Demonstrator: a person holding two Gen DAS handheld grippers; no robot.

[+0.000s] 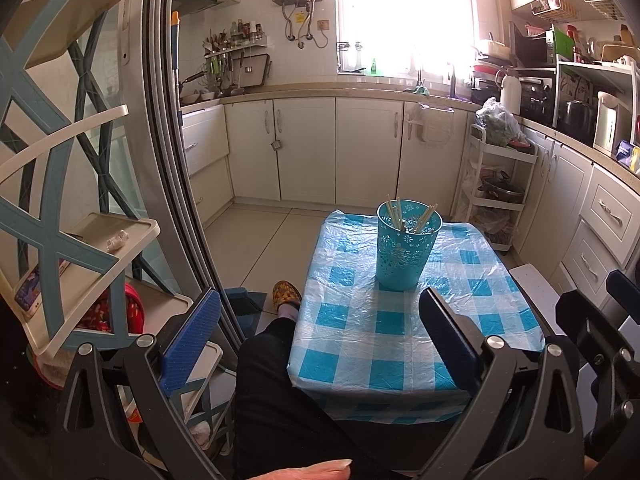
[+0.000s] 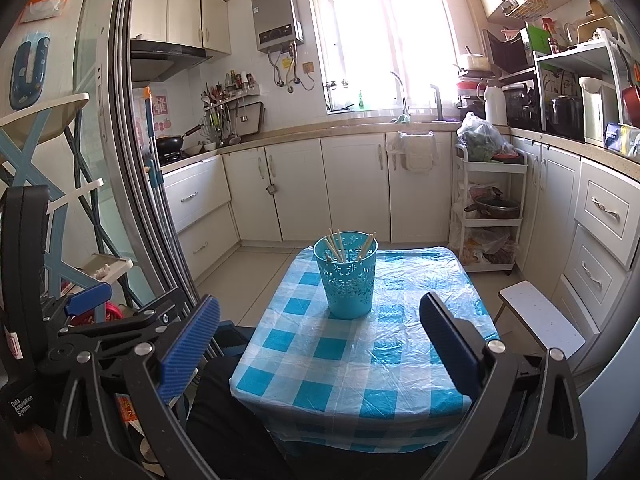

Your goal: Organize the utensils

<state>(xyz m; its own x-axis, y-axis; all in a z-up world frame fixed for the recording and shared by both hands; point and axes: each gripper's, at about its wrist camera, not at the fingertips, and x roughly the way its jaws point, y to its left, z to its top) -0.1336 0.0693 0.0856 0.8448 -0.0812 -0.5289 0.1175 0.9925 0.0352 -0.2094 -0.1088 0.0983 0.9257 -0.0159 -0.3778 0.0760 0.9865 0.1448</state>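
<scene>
Left wrist view: we see the left gripper (image 1: 320,328) with jaws spread wide, nothing between the blue pads. It sits low, near the front edge of the small table (image 1: 400,368) covered in a blue-and-white checked plastic cloth. The teal perforated holder (image 1: 408,246) stands upright toward the far end of the table, roughly centred. The chopsticks (image 1: 404,216) are inside it, leaning on the rim in two loose groups; count not clear. Part of the right gripper (image 1: 592,336) shows at the right edge of this view, beside the table; we cannot tell its jaw state from here. A leg in dark trousers (image 1: 280,380) and a patterned slipper (image 1: 286,294) sit left of the table. A fingertip (image 1: 312,470) shows at the bottom edge.

Right wrist view: right gripper (image 2: 320,332) also wide open, holding nothing, pads well apart and short of the holder (image 2: 347,276). Holder is upright on the far half of the table (image 2: 360,384), chopsticks (image 2: 340,246) sticking out above the rim. Left gripper (image 2: 92,308) visible at lower left, off the table edge. A white stool (image 2: 540,312) stands to the right of the table, near the cabinets.
</scene>
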